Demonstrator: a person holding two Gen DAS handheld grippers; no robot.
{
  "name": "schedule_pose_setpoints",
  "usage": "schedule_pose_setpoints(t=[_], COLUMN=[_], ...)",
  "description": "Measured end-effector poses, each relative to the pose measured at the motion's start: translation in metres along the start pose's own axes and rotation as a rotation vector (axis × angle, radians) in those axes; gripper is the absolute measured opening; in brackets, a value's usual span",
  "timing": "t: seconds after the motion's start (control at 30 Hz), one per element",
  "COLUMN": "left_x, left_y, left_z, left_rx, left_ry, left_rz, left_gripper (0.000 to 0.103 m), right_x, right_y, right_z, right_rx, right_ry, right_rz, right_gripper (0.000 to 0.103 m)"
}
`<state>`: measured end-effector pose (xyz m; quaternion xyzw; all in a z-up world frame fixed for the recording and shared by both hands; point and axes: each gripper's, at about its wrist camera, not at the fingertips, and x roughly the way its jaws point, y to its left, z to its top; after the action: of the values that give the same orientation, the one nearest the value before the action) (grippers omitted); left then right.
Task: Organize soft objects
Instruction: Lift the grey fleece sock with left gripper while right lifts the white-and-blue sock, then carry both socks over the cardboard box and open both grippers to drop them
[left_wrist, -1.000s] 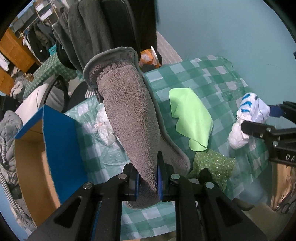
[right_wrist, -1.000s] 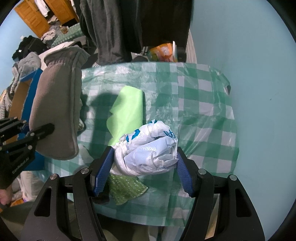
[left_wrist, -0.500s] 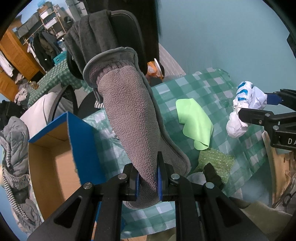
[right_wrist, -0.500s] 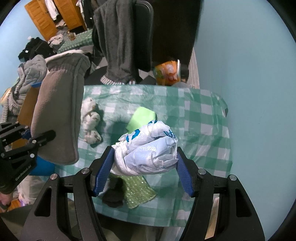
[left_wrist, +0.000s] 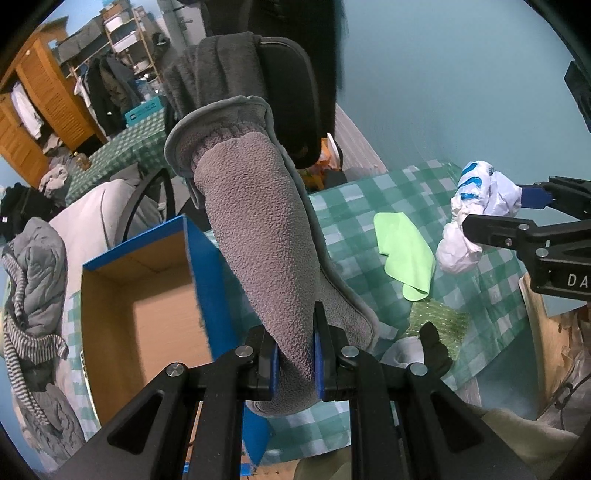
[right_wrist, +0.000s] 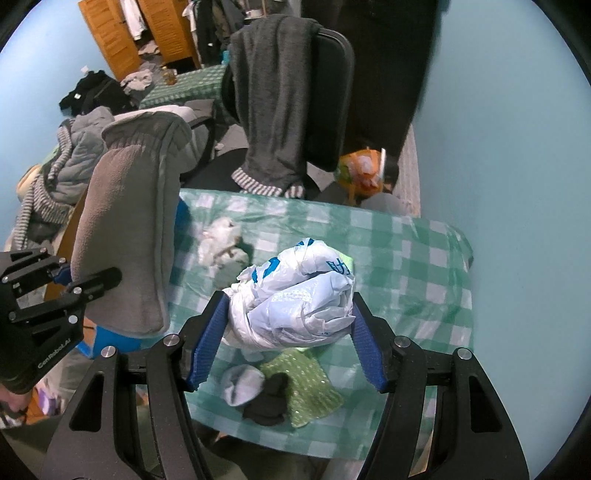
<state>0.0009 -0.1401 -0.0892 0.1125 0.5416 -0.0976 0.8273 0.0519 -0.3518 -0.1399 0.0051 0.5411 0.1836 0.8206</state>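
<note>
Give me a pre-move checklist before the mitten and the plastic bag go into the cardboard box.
1. Left gripper clamped on the grey mitten: ok.
2. Right gripper holding the crumpled plastic bag between its pads: ok.
3. Both items lifted clear of the checked tablecloth: ok.
4. Cardboard box open at the top, with bare floor showing inside: ok.
5. Box holds room for both items: cannot tell; only part of its inside shows.
6. Green cloth, socks and other items on the table, still to collect: not ok.
</note>
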Motion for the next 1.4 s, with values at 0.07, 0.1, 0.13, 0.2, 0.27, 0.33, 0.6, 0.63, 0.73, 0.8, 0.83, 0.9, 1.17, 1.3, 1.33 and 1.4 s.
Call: schedule_pose_setpoints(t=[0.07,0.1,0.13,0.2,0.27,0.33,0.6,0.63,0.73,0.8,0.83,0.9,1.17,1.3,1.33,1.4], left_x=[-0.003,-0.005,-0.007,-0.01,-0.014,-0.017,-0.026,-0.027,-0.03,-0.032,-0.033,-0.034,-0.03,-0.027,-0.026,-0.024], left_y=[0.007,0.01,0.014,0.021,0.028,0.033,0.063,0.067,0.078,0.086,0.09,0.099,0.128,0.141,0.145,0.151], left_z=[-0.002,-0.003,-0.004,-0.005,-0.009,-0.012,-0.027,-0.029,-0.035,-0.04,-0.042,-0.047,-0.066,-0.075,-0.077,-0.081], left_rx=[-0.013,-0.019,-0.028,-0.041,-0.053,-0.064,-0.126,-0.135,-0.156,-0.171,-0.178,-0.192,-0.243,-0.267,-0.274,-0.283], left_ry=[-0.005,-0.006,-0.007,-0.011,-0.016,-0.019,-0.02,-0.019,-0.019,-0.018,-0.017,-0.015,0.005,0.017,0.021,0.027], left_rz=[0.007,0.009,0.01,0.014,0.021,0.028,0.052,0.057,0.066,0.075,0.079,0.084,0.1,0.106,0.107,0.112], left_gripper=[0.014,0.014,0.014,0.014,0.014,0.014,0.014,0.014,0.014,0.014,0.014,0.014,0.014,0.014,0.014,0.014], right_x=[0.0,0.001,0.001,0.001,0.001,0.002,0.009,0.01,0.013,0.016,0.017,0.02,0.033,0.042,0.046,0.05], right_y=[0.006,0.011,0.014,0.021,0.028,0.037,0.072,0.077,0.09,0.101,0.105,0.114,0.152,0.17,0.176,0.185], right_z=[0.003,0.005,0.006,0.01,0.013,0.016,0.028,0.03,0.034,0.037,0.039,0.041,0.05,0.054,0.056,0.058], right_rx=[-0.012,-0.022,-0.027,-0.04,-0.054,-0.069,-0.137,-0.144,-0.166,-0.184,-0.19,-0.204,-0.255,-0.277,-0.283,-0.292], right_ry=[-0.003,-0.005,-0.006,-0.009,-0.013,-0.017,-0.024,-0.025,-0.024,-0.024,-0.024,-0.023,-0.01,0.003,0.007,0.014], right_rz=[0.007,0.011,0.014,0.021,0.03,0.04,0.083,0.088,0.102,0.114,0.118,0.127,0.163,0.181,0.185,0.199], right_gripper=[0.066,0.066,0.066,0.066,0.066,0.066,0.065,0.065,0.065,0.065,0.065,0.065,0.065,0.065,0.065,0.065])
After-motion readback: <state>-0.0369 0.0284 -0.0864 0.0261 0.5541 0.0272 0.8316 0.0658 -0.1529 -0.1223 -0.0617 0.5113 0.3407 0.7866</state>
